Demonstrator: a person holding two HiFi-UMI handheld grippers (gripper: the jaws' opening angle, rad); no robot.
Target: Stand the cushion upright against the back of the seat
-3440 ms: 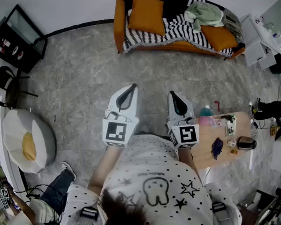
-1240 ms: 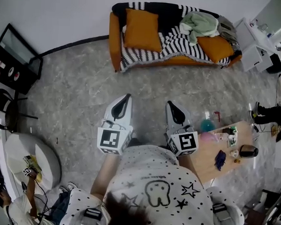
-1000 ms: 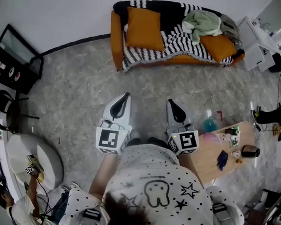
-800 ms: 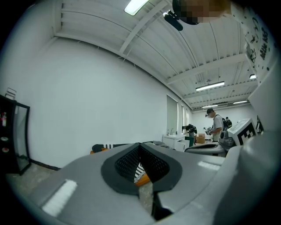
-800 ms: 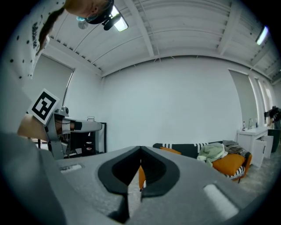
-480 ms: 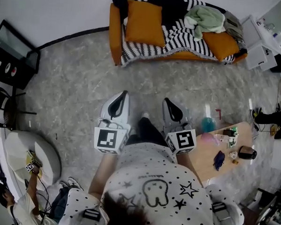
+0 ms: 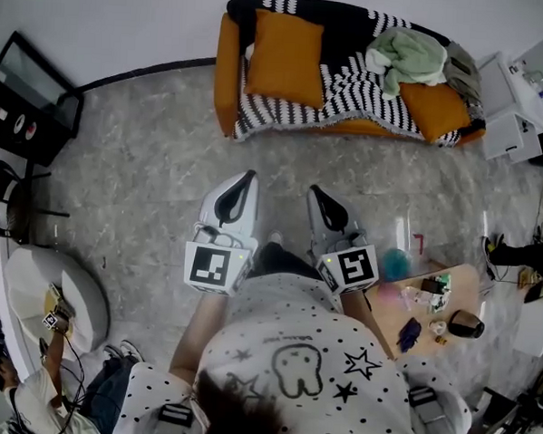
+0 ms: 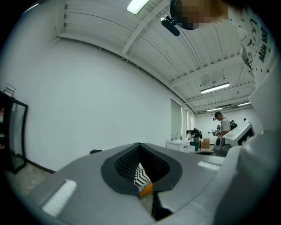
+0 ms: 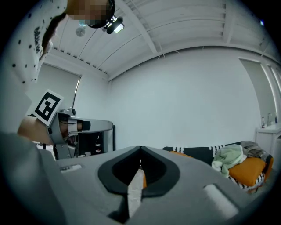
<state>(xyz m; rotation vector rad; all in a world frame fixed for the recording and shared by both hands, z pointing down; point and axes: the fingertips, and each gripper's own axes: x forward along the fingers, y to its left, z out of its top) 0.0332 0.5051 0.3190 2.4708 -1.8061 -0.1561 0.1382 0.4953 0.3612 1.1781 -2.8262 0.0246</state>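
The left gripper [image 8: 140,146] has its jaws closed on nothing; through their slit show a striped blanket [image 8: 141,176] and an orange sofa edge [image 8: 146,190], white wall [image 8: 88,96] beyond

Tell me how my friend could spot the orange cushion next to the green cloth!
Look at the orange sofa against the white wall, draped in a black-and-white striped throw. At its right end in the head view sits the orange cushion. Unlike the other orange cushion at the left end, it lies right beside the crumpled pale green cloth.
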